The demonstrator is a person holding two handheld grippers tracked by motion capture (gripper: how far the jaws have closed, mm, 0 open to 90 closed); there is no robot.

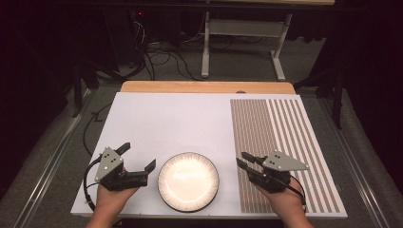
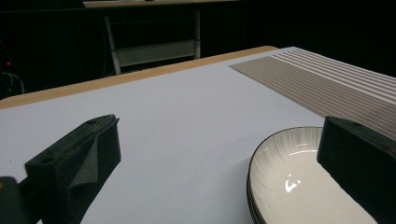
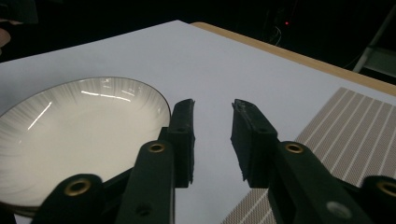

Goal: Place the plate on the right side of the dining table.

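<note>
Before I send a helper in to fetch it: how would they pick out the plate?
On the white table, look at the near edge, left of the striped placemat. The plate lies between the two grippers: round, white, with a thin dark rim and fine ribbed lines.

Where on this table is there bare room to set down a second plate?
The white sheet behind the plate is bare up to the wooden edge. The striped mat is also free at its far end. The front edge is crowded: plate between left hand-held gripper and right hand-held gripper.
</note>
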